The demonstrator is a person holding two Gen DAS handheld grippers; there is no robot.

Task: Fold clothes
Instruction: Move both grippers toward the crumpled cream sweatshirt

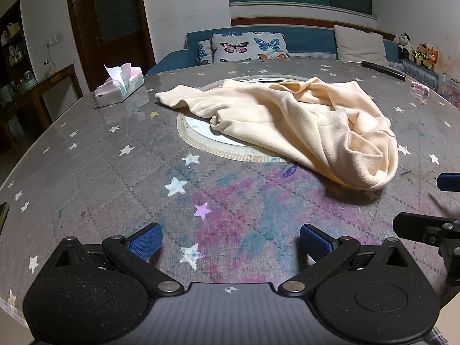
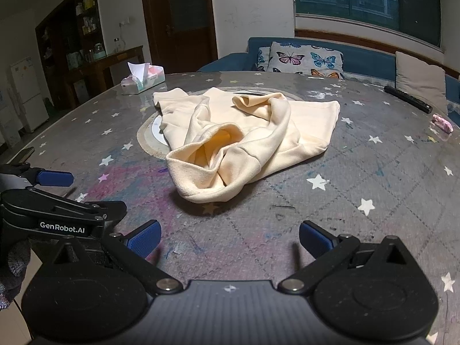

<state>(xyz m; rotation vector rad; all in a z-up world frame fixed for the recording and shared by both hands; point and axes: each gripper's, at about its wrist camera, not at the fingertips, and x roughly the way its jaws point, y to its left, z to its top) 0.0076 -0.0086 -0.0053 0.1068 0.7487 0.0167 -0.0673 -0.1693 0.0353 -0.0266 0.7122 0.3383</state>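
A cream fleece garment (image 1: 290, 115) lies crumpled on the round table, partly over a white disc at the centre; in the right wrist view the same garment (image 2: 244, 141) shows a gaping opening toward me. My left gripper (image 1: 231, 241) hovers open over the near table edge, well short of the cloth, nothing between its blue pads. My right gripper (image 2: 230, 238) is open too, empty, a short way in front of the garment's near fold. The left gripper's body (image 2: 57, 210) shows at the left of the right wrist view.
The table wears a grey star-print cover (image 1: 115, 178) with pink and blue stains. A tissue box (image 1: 119, 86) sits far left, a black remote (image 2: 408, 99) and a pink scrap (image 2: 442, 122) far right. A blue sofa with butterfly cushions (image 1: 247, 46) stands behind.
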